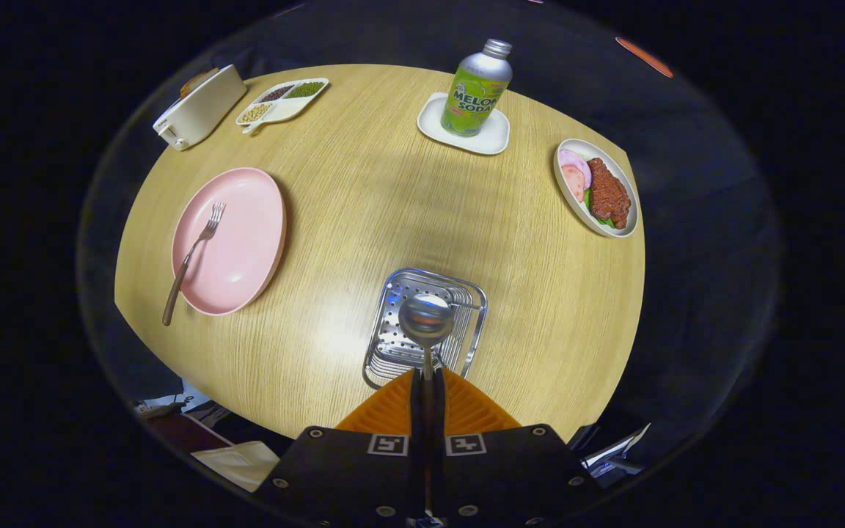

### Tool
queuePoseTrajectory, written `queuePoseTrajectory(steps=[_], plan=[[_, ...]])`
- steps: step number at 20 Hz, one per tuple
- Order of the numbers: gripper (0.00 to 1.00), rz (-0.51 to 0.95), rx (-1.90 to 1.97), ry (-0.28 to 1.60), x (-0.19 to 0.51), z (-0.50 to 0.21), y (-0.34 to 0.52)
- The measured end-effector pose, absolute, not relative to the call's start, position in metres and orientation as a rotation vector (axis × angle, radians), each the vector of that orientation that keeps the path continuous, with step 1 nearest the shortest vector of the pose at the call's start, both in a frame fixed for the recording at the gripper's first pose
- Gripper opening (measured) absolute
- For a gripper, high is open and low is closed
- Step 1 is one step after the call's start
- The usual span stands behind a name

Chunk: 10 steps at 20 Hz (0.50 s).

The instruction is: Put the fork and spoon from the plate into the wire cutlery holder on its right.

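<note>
Spoon (426,320) handle hidden between closed jaws (over holder (424,330))

Claw-mounted camera looks steeply down over table (364,220)

Round wood table (364,205). Far side: soda bottle (478,89) upright on small white tray (497,136). Rt: white dish w/ meat & greens (598,189). Far left: divided snack tray (283,101), beside it a white toaster (199,107).
</note>
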<state>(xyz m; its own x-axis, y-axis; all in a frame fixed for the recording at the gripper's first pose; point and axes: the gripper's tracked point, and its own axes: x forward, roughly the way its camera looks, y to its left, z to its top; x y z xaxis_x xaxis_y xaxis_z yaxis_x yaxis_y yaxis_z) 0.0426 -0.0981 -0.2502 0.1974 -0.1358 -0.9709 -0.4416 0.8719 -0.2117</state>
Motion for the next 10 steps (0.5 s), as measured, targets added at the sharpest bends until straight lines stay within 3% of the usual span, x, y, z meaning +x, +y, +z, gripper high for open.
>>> queuePoseTrajectory(steps=[10], plan=[[0.1, 0.218, -0.449, 1.387, 0.052, -0.263, -0.094]])
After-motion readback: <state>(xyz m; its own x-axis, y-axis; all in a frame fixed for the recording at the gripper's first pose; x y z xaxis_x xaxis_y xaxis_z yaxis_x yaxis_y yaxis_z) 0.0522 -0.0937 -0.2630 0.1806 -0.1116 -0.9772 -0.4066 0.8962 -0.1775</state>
